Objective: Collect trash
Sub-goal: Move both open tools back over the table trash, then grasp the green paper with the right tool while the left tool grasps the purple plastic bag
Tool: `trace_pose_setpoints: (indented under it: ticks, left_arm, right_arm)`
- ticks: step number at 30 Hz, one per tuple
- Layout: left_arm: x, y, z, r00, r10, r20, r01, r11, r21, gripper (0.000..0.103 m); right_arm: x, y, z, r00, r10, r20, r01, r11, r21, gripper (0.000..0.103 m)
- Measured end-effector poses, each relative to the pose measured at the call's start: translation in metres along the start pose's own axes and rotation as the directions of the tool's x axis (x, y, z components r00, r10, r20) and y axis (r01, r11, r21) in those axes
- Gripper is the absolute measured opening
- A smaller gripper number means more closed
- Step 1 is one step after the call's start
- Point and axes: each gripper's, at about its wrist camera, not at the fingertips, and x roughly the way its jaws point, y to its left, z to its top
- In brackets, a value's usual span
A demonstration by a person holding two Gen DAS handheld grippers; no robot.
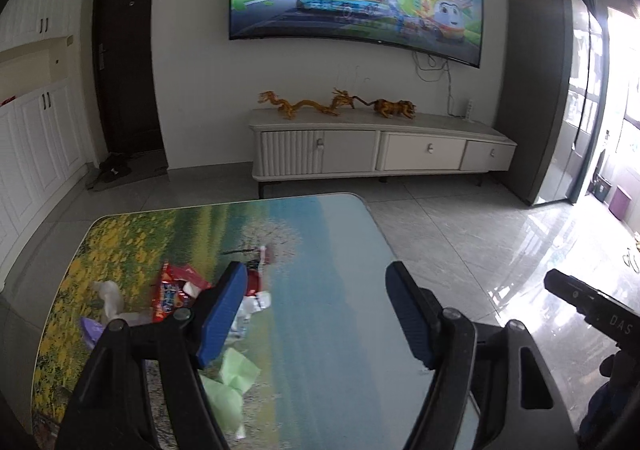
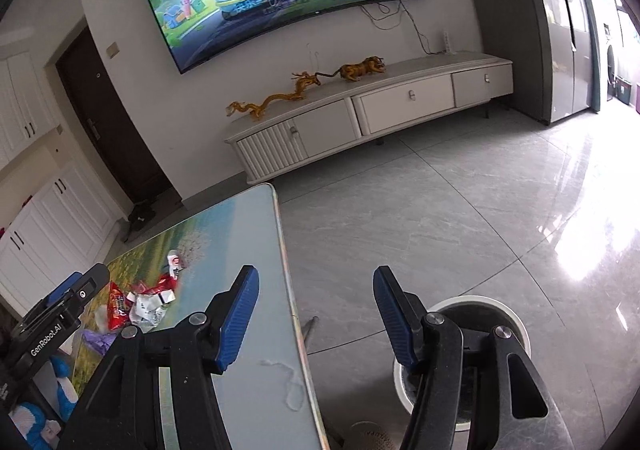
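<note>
Both the left gripper and right gripper are released and empty; wrappers litter the table, bin on the right.

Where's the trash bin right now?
In the right wrist view, the white-rimmed trash bin stands on the floor at lower right, just beside the table edge, partly hidden behind the right gripper.

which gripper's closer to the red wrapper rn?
Left. The left gripper hangs over the table with the red wrapper just beside its finger. The right gripper straddles the table's far edge, above the bin.
</note>
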Motion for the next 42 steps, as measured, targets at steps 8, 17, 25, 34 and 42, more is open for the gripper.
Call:
trace_pose_setpoints:
  ticks: [8,17,25,34,42]
  left_arm:
    - [0.005,0.123,-0.018,0.980,0.190,-0.061,-0.198,0.965,-0.174,0.071]
    - [0.023,0.225,-0.064,0.954,0.232,-0.187,-0.286,0.891,-0.352,0.078]
    - [0.047,0.249,-0.080,0.956,0.157,-0.248,-0.252,0.872,-0.419,0.085]
    - [0.071,0.235,-0.092,0.951,0.097,-0.293,-0.210,0.899,-0.384,0.085]
    - [0.068,0.224,-0.103,0.961,-0.011,-0.275,-0.108,0.904,-0.414,0.050]
  right_arm:
    - [0.030,0.070,0.004,0.987,0.140,-0.073,-0.146,0.987,-0.070,0.057]
    - [0.086,0.156,-0.042,0.902,0.301,-0.310,-0.357,0.924,-0.139,0.061]
    - [0.126,0.218,-0.097,0.828,0.296,-0.476,-0.439,0.870,-0.223,0.065]
    - [0.146,0.234,-0.120,0.827,0.229,-0.513,-0.424,0.853,-0.303,0.049]
    - [0.136,0.220,-0.117,0.818,0.279,-0.504,-0.460,0.843,-0.279,0.027]
